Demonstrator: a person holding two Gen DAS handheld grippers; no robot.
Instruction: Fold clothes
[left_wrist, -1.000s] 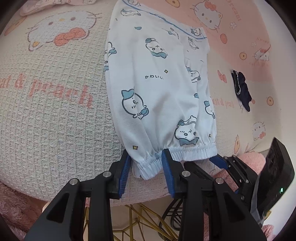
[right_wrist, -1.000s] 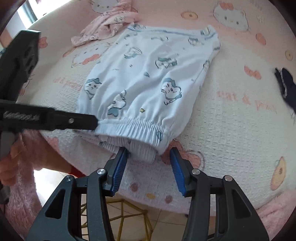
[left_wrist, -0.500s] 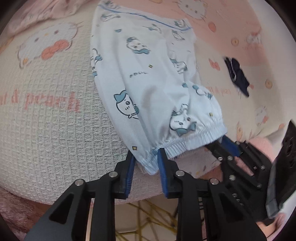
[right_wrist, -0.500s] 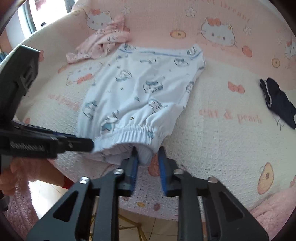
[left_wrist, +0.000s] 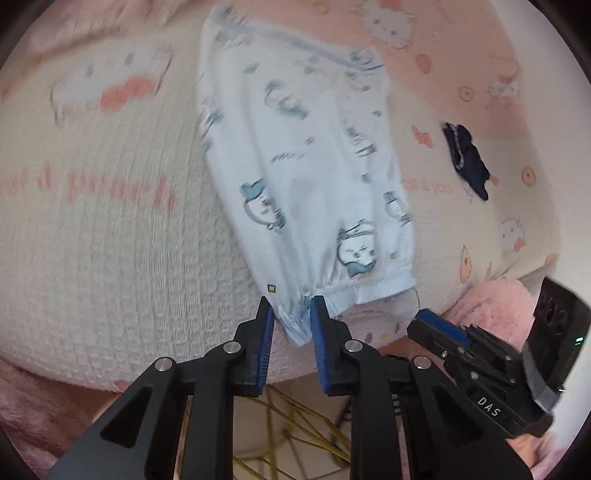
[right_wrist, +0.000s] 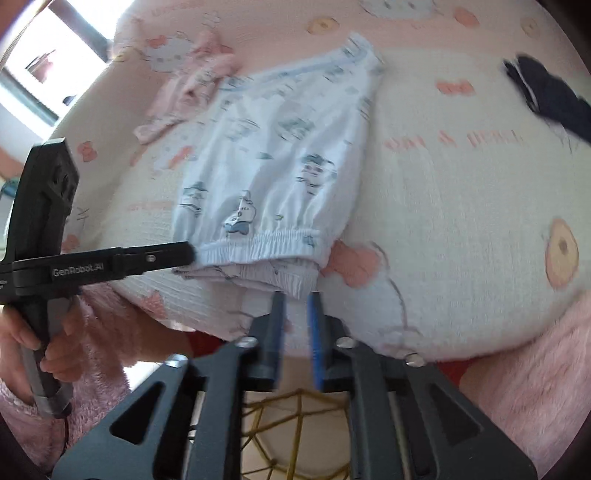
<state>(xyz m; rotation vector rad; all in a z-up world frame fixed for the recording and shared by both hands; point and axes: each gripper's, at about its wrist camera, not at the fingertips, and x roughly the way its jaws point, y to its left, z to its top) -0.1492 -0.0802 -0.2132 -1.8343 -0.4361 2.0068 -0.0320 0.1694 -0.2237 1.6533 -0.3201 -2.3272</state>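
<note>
On the near edge of a round surface draped in a pink-and-cream cartoon-print blanket (left_wrist: 110, 236), a pair of pale blue printed trousers (left_wrist: 306, 173) lies lengthwise, waistband far and elastic cuffs near, one leg stacked on the other. The left hand-held gripper (left_wrist: 291, 314) pinches the left corner of the cuffs between its blue pads, cloth bunched in the narrow gap. The right hand-held gripper (right_wrist: 295, 299) has its jaws drawn close on the right corner, where the lower cuff hangs over the edge; motion blur leaves the exact contact uncertain, though cloth appears to enter the gap. Holding both corners of one end keeps that edge taut and level, which, in judgement, suits carrying the cuffs toward the waistband to halve the length. A pink garment (right_wrist: 184, 92) lies crumpled beyond the trousers, and a dark garment (left_wrist: 467, 162) lies well apart to the right. A person's hand (right_wrist: 26, 332) in a pink fleece sleeve holds the left tool's handle.
</note>
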